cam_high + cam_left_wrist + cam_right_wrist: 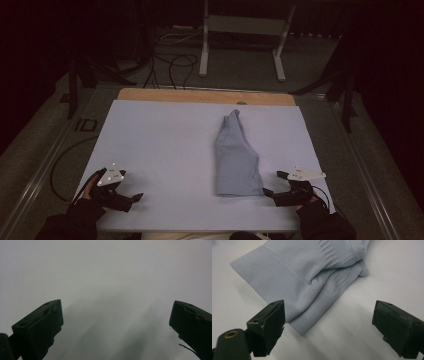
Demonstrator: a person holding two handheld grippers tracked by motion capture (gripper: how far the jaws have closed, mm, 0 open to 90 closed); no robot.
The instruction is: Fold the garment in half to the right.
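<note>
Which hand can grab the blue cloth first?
Probably the right. The right hand-held gripper sits open right beside the folded blue cloth's near corner, with the ribbed hem just ahead of its jaws. The left hand-held gripper is far off across the bare table.

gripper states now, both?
Left gripper: open, holding nothing, over bare table.
Right gripper: open, holding nothing, at the folded garment hem.
</note>
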